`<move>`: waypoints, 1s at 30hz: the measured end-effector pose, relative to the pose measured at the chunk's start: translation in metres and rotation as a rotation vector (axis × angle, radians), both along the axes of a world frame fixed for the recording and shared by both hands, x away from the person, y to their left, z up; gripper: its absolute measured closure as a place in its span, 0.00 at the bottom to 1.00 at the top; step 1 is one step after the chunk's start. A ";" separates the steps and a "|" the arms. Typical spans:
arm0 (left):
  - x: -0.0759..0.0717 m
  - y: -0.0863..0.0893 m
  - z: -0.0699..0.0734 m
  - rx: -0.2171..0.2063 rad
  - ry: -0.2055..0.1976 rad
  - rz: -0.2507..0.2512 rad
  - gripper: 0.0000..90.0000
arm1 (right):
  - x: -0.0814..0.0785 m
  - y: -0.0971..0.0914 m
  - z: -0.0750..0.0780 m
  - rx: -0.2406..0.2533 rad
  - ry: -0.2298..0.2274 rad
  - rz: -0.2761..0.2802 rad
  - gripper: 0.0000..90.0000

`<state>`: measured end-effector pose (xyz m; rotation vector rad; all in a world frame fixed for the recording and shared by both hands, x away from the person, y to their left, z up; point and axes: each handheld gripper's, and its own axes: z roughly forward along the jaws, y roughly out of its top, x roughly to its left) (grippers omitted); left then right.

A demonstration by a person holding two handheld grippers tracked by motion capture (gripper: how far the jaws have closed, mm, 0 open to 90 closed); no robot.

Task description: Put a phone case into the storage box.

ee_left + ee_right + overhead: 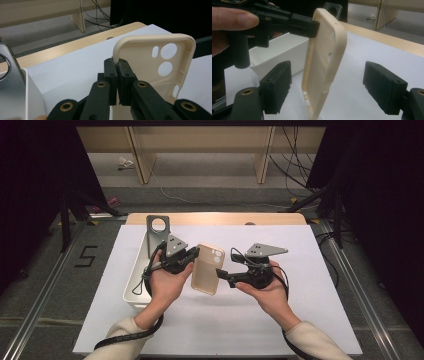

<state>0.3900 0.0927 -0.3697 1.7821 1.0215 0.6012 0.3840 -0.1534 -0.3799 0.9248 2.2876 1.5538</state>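
The left gripper (117, 75) pinches the case (207, 268) by its rim beside the bin (137, 270), freeing the right gripper (329, 92), whose jaws gape around it.

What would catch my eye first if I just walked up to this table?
Probably the cream phone case, held in the air above the middle of the white table. The left gripper pinches its edge near the camera holes, while the right gripper stands open with the case between its jaws, not touching. To the left, a white bin sits on the table.
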 end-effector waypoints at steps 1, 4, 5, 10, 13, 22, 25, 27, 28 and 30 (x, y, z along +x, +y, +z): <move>0.000 0.001 0.000 0.000 -0.001 0.003 0.97 | 0.000 -0.001 0.000 -0.003 -0.002 -0.002 0.25; 0.000 0.003 0.003 -0.007 -0.009 0.011 0.97 | -0.001 -0.007 -0.001 -0.007 -0.003 -0.001 0.24; 0.000 0.004 0.004 -0.011 -0.014 0.012 0.97 | -0.001 -0.009 -0.002 -0.007 -0.008 0.001 0.24; 0.001 0.010 0.009 -0.020 -0.024 0.024 0.97 | -0.003 -0.023 0.000 -0.003 -0.024 -0.009 0.24; 0.001 0.014 0.012 -0.026 -0.029 0.033 0.97 | -0.004 -0.030 0.001 -0.007 -0.033 -0.019 0.24; 0.001 0.020 0.018 -0.044 -0.040 0.045 0.97 | -0.007 -0.049 -0.004 -0.029 -0.044 -0.045 0.24; 0.001 0.021 0.020 -0.046 -0.045 0.050 0.97 | -0.009 -0.055 -0.004 -0.030 -0.044 -0.055 0.24; 0.001 0.022 0.021 -0.047 -0.047 0.053 0.97 | -0.010 -0.059 -0.005 -0.033 -0.044 -0.059 0.24; 0.001 0.022 0.021 -0.047 -0.046 0.053 0.97 | -0.010 -0.061 -0.005 -0.036 -0.048 -0.063 0.24; 0.001 0.023 0.022 -0.051 -0.047 0.060 0.97 | -0.011 -0.064 -0.005 -0.043 -0.051 -0.067 0.24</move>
